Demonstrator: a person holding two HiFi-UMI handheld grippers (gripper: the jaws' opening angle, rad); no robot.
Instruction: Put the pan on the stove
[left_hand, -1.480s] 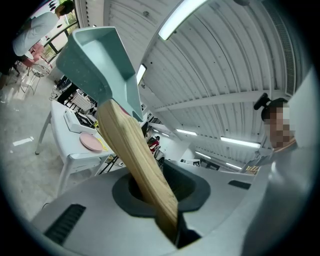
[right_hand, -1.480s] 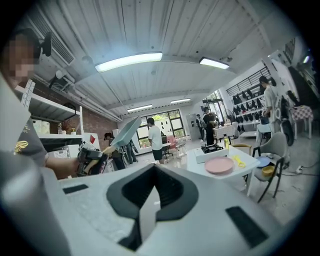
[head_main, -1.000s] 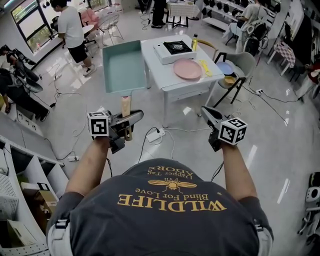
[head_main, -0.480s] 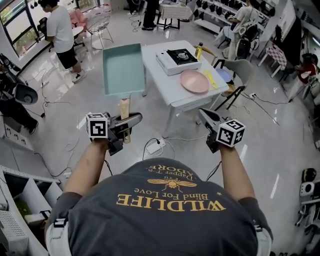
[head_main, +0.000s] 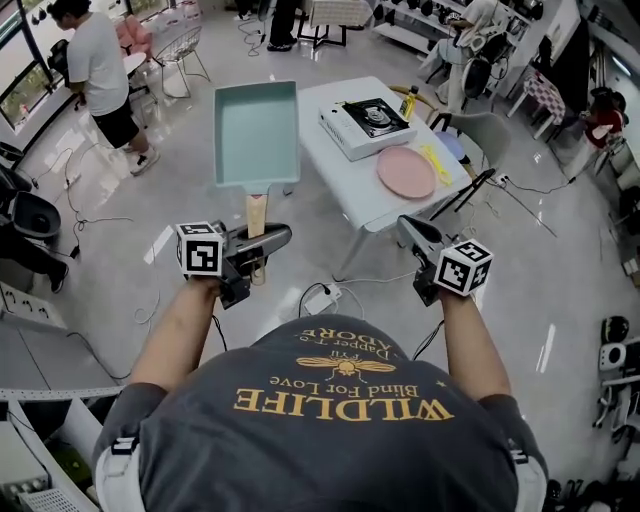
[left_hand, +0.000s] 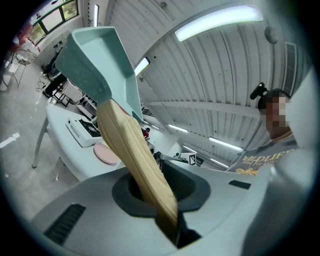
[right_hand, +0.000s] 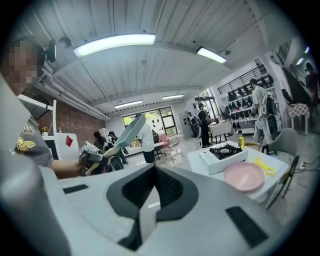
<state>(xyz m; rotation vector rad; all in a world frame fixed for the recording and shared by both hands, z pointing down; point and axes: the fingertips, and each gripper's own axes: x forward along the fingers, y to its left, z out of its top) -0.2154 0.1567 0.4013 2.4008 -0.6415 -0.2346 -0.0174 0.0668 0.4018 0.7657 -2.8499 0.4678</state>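
Clamping on the wooden handle (head_main: 256, 212), the left gripper (head_main: 266, 241) holds the pan (head_main: 257, 132) out in the air straight ahead of it, beside the table (head_main: 345, 172), well apart from the stove (head_main: 366, 126). Right gripper (head_main: 411, 229): jaws together, nothing between them.

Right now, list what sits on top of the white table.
A portable stove, a pink plate, a yellow utensil and a small bottle. Anything beneath the stove or plate is covered.
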